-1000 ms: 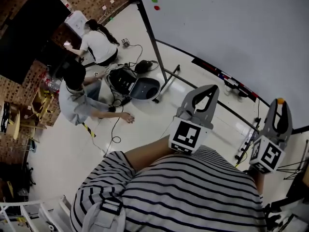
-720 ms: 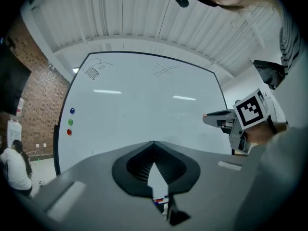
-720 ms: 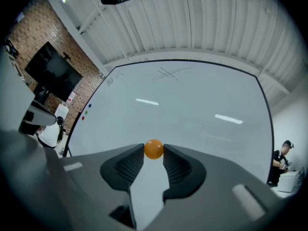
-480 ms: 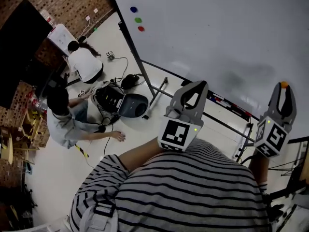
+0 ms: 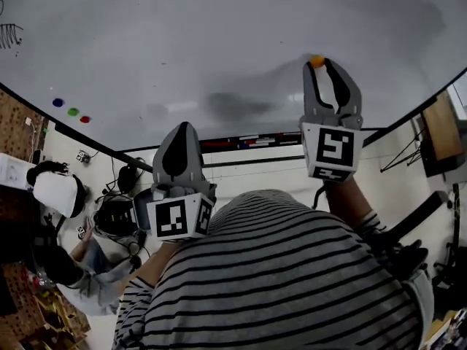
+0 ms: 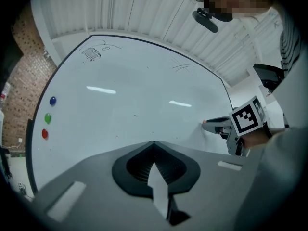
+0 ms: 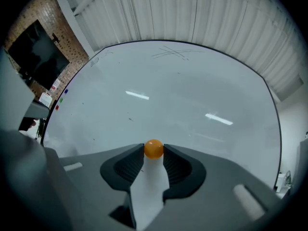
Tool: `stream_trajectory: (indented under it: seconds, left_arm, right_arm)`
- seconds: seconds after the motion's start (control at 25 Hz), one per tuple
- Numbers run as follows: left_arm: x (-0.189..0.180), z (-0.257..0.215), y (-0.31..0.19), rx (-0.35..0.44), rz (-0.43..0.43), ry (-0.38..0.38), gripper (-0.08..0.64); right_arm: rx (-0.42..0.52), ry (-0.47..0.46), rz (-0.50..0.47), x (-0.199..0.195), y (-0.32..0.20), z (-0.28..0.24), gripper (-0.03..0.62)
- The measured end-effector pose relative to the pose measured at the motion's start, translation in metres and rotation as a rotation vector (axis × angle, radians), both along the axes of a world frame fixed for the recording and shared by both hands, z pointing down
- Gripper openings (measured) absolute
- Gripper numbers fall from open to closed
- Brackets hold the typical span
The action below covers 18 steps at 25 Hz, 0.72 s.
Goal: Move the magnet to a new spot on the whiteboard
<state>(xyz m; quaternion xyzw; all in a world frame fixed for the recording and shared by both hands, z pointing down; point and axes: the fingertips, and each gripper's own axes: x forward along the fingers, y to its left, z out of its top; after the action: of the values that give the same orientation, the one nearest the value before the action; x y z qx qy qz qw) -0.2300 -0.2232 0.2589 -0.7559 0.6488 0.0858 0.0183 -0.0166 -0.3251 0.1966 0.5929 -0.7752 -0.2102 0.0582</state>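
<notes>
Far left on the whiteboard [image 5: 219, 35], the blue, green and red magnets [image 5: 73, 111] sit in a row. The left gripper [image 5: 182, 128] hangs low, jaws together, nothing in them. Over to the right gripper [image 5: 318, 65]: its tips pinch the orange magnet [image 7: 154, 148] right up at the board, contact unclear. It's small, glossy, round as a bead, so it looks light and hard but slippery, and a squeeze across its middle seems safest
</notes>
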Motion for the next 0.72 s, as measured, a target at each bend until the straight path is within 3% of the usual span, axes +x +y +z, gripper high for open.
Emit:
stream_trajectory:
  seconds: [0.08, 0.32, 0.72]
  left_arm:
    - [0.002, 0.002, -0.003, -0.010, 0.019, 0.010, 0.017]
    - [-0.015, 0.000, -0.004, -0.020, -0.031, 0.009, 0.017]
    - [-0.003, 0.016, 0.008, -0.044, -0.034, -0.001, 0.017]
  right_arm:
    - [-0.004, 0.019, 0.024, 0.004, -0.003, 0.000, 0.126]
    - [-0.012, 0.022, 0.038, -0.004, -0.015, 0.004, 0.127]
    - [-0.014, -0.014, -0.074, -0.008, 0.009, 0.017, 0.126]
